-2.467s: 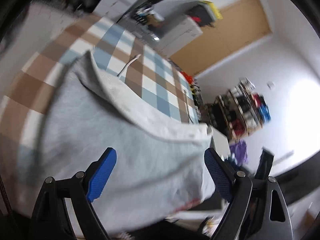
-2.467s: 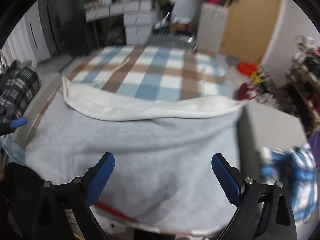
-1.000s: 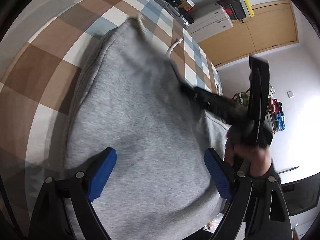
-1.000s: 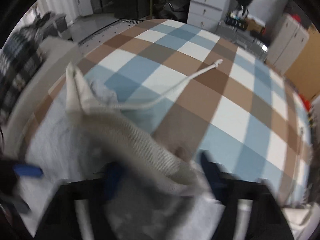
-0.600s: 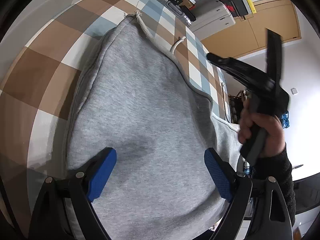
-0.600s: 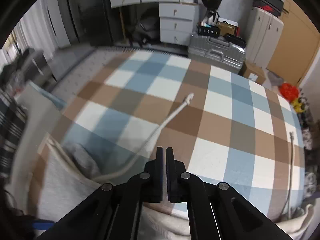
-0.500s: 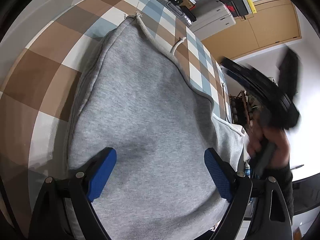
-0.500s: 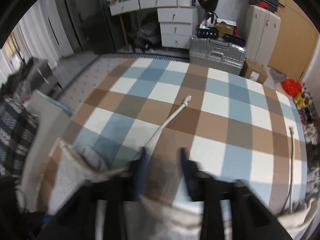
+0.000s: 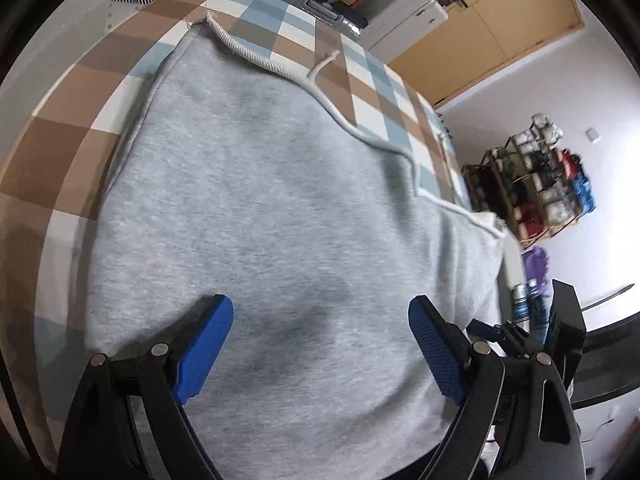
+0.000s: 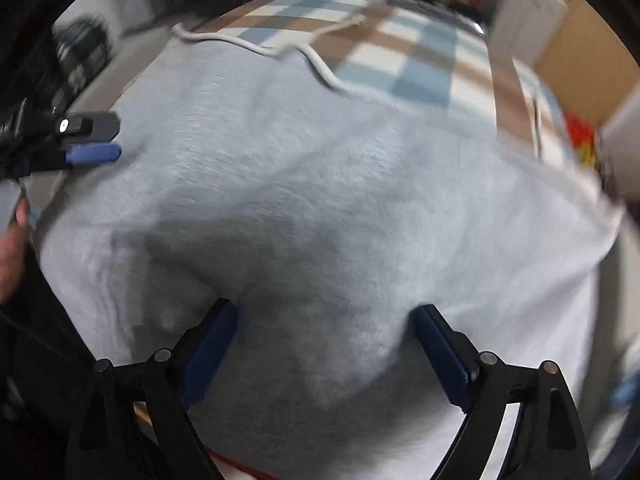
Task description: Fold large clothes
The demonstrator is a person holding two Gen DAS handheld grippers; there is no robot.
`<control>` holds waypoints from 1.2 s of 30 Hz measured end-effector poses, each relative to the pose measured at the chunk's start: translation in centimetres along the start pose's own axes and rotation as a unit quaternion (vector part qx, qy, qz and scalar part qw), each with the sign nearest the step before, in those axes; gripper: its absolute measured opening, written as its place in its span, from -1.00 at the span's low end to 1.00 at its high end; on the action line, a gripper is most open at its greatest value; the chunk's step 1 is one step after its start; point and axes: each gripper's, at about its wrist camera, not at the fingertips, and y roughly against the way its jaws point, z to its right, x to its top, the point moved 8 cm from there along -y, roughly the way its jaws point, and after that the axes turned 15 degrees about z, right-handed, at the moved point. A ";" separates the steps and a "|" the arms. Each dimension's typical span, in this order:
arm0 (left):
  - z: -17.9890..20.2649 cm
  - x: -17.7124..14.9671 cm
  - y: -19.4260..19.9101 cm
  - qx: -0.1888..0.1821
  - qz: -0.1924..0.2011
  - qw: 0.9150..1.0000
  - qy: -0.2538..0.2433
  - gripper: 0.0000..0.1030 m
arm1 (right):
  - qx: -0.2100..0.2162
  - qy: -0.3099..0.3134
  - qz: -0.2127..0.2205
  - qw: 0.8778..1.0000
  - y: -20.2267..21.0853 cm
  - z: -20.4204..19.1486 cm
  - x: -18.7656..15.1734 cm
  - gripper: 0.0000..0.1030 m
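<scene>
A large grey hooded garment [image 9: 280,200] lies folded on the checked tablecloth [image 9: 60,152], its white drawstring [image 9: 256,56] trailing along the far edge. My left gripper [image 9: 316,316] hovers open over the garment's near part, nothing pinched. In the right wrist view the same garment [image 10: 340,184] fills the frame, blurred. My right gripper [image 10: 325,314] is over it with its jaws opening wide; the cloth lies under the gap and the pads do not press it. The left gripper [image 10: 96,140] shows at the left edge there, and the right one [image 9: 552,332] at the lower right of the left wrist view.
Past the table's far end stand a white cabinet [image 9: 404,4], wooden doors [image 9: 500,28] and a cluttered shelf rack [image 9: 536,184]. A hand [image 10: 10,248] shows at the left edge. The cloth's checks [image 10: 400,60] stay bare beyond the drawstring [image 10: 316,64].
The right gripper let go of the hood at the far side, drew back to the near edge and spread its jaws. The garment now lies flat, grey side up. The left gripper shifted slightly.
</scene>
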 end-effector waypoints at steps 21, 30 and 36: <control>-0.2 -1.4 0.3 -0.014 -0.010 0.998 -0.058 0.67 | 0.042 -0.330 0.060 0.941 4.1 9.0 -6.2 0.97; -0.3 -1.3 1.7 -0.012 0.002 1.000 -0.028 0.68 | 0.026 -0.328 0.078 0.941 6.0 9.0 -4.6 1.00; 0.4 -1.7 0.7 0.003 -0.002 0.999 -0.042 0.68 | -0.065 -0.251 0.100 0.961 7.1 12.3 2.1 1.00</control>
